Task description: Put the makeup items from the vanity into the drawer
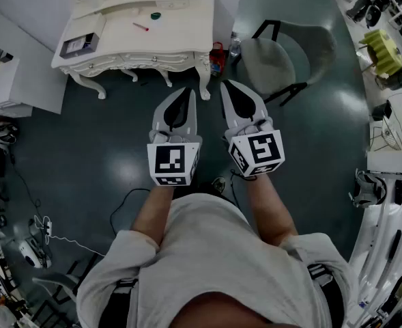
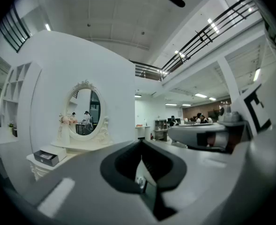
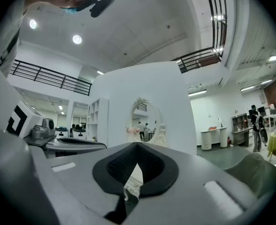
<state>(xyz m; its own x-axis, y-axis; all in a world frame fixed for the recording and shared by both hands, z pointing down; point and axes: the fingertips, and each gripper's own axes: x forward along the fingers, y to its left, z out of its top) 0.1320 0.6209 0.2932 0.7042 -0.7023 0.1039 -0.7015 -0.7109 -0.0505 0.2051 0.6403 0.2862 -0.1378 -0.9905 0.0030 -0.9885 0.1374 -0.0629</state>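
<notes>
Nearest, the person's shirt [image 1: 207, 251]; ahead, left gripper [image 1: 184, 94] and right gripper [image 1: 228, 87], jaws pressed together on nothing, likely idle since the vanity [image 1: 180, 36] stands well apart. There: a red stick [image 1: 140, 26], a green piece [image 1: 155, 16], the open drawer [image 1: 78, 44].

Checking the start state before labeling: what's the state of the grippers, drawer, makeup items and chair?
left gripper: shut, empty, short of the vanity
right gripper: shut, empty
drawer: open, something dark inside
red stick: lying on the vanity top, not in the drawer
green item: on the vanity top
chair: standing to the vanity's right, unoccupied
</notes>
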